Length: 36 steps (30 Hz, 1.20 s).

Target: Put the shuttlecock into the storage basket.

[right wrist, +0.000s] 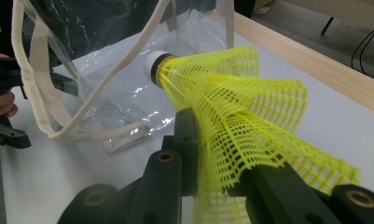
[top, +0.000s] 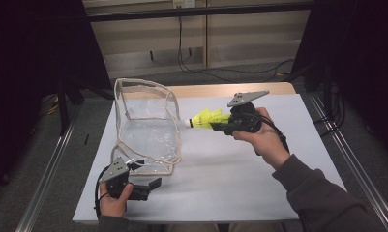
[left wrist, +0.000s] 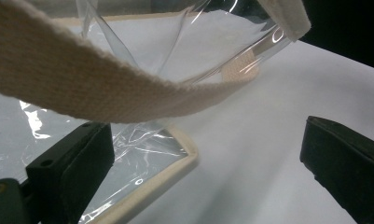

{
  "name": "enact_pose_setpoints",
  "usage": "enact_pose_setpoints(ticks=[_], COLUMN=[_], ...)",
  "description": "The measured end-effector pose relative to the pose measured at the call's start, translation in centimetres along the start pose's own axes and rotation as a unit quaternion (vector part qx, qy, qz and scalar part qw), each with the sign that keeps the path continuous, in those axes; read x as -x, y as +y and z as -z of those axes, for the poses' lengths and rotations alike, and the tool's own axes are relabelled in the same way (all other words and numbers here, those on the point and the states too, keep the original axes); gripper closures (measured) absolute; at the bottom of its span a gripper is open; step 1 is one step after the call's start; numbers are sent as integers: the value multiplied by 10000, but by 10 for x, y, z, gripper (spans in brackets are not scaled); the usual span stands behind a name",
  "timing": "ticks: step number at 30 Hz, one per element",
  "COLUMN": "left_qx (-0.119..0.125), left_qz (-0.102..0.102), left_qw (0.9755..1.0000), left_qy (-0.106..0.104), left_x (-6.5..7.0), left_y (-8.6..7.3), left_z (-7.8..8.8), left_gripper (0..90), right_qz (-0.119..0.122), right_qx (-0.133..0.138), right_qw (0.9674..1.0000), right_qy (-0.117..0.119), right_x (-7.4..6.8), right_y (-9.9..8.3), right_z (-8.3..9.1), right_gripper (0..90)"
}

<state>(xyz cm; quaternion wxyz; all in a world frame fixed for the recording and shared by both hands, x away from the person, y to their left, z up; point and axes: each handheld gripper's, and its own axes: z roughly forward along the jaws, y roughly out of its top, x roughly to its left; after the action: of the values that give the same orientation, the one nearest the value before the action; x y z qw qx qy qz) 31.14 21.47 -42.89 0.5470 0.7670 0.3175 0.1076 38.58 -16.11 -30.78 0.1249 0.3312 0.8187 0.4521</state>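
A yellow mesh shuttlecock (top: 208,118) with a white cork tip hangs above the table, cork pointing left toward the bag. My right gripper (top: 224,126) is shut on its skirt, and the black jaws pinch the yellow mesh (right wrist: 231,93) in the right gripper view (right wrist: 217,154). A clear plastic bag (top: 145,123) with beige fabric trim stands at the left, its mouth facing the shuttlecock. My left gripper (top: 144,180) sits at the bag's near corner with its jaws wide apart (left wrist: 208,172). The bag's trimmed corner (left wrist: 147,186) lies beside one jaw, and a beige strap (left wrist: 82,88) crosses above.
A white sheet (top: 220,174) covers the table, with a wooden edge (top: 220,90) at the back. Metal rails (top: 46,179) run along both sides of the table. Cables (top: 201,67) lie on the floor beyond the far edge.
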Motion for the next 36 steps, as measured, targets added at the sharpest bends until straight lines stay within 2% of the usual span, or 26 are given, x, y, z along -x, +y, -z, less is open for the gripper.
enact_pose_setpoints(ticks=[7, 17, 36], left_qx=[2, 11, 24], left_qz=[0, 12, 10], left_qw=[10000, 10000, 10000], left_qy=[-11, -9, -13], left_x=[0, 0, 0], left_y=[0, 0, 0], left_z=[0, 0, 0], left_gripper=[28, 28, 28], right_qz=[-19, 47, 147], right_qx=[-15, 4, -57], right_qw=[10000, 10000, 9998], right_qy=[76, 40, 135], right_x=[-3, -4, -16], right_y=[16, 31, 47], right_z=[3, 4, -11], right_gripper=[796, 796, 796])
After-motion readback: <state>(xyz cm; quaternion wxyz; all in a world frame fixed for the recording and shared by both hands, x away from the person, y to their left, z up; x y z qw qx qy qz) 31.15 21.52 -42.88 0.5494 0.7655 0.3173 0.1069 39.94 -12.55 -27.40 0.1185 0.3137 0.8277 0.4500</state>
